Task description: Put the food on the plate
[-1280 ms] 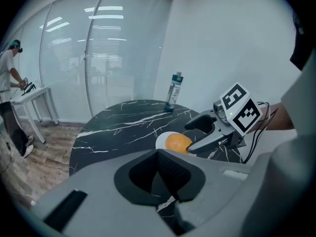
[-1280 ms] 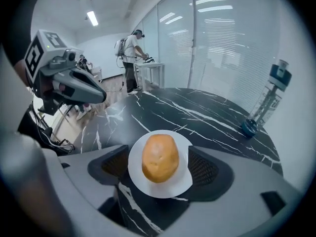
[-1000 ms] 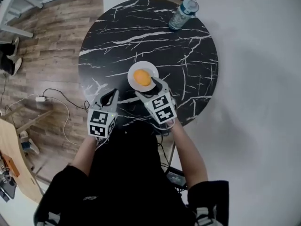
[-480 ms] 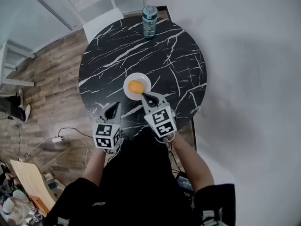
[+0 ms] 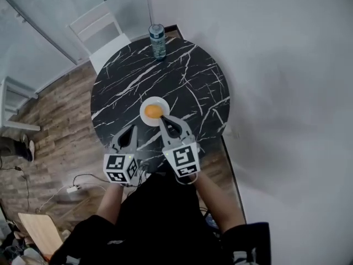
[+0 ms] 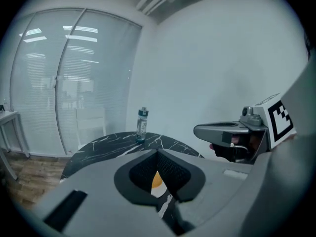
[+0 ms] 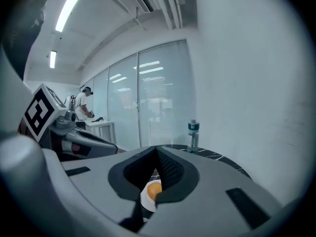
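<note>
The food, a round orange piece, lies in the middle of the small white plate. The plate stands on the near half of the round black marbled worktop. Nothing else edible shows on the worktop, so the task looks done: the food is on the plate and nothing is left to carry.

The right tongs hang just short of the plate's near rim, with their tips pointing at it and not touching the food. Their two halves are pressed together with nothing between them; in the right gripper view the food and plate only show beyond the closed tips. The left tongs hover a little to the left, near the plate and apart from it. They too are together and empty, and the orange piece shows past their tips in the left gripper view.

A capped bottle stands upright at the far edge of the worktop, well apart from the plate. A white chair stands beyond that edge on the wooden floor.

All that seems to remain is to draw both tongs away.
</note>
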A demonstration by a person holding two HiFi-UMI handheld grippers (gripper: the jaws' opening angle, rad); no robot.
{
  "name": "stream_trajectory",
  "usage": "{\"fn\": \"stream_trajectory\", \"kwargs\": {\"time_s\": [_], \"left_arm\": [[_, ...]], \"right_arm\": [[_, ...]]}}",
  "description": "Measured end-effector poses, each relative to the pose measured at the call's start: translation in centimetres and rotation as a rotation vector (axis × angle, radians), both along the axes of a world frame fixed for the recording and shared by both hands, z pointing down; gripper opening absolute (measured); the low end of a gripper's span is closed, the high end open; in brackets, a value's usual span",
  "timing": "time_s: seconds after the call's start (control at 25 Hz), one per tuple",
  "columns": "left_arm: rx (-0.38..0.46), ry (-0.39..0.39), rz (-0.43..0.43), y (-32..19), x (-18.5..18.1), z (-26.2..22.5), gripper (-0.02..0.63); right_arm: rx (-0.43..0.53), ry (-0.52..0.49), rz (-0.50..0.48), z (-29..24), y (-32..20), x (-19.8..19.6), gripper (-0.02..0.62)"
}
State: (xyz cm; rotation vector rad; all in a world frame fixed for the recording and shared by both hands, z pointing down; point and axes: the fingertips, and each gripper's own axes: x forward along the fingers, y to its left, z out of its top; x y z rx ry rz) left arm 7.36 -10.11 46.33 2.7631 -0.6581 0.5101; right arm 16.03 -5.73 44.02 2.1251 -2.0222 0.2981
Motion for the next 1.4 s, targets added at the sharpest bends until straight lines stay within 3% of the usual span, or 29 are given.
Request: {"fn": "stream_trajectory", "kwargs": {"time_s": [0.36,0.52,0.88,1.4], "left_arm": [[0.178,0.148,0.051,0.4,-1.3,-8.9,0.0],[0.23,0.237,0.074,1.7,-2.0,-12.9,0.0],[0.254,0.281,0.04,1.3,-3.5,-15.9,0.0],[0.266,0.285,0.021,0.2,-2.4,-16.1,0.0]], "right_arm": [[0.175,0.083,0.11,-8.9,1.9,-1.3,-0.005],[0.257,0.172,0.137,-13.8,3.8,-2.4,-0.005],[0.313,0.246,0.198,-17.2,5.8,-2.6,-0.005],[0.282,0.193,0.221,-16.6,5.3,-0.7,-0.005]]}}
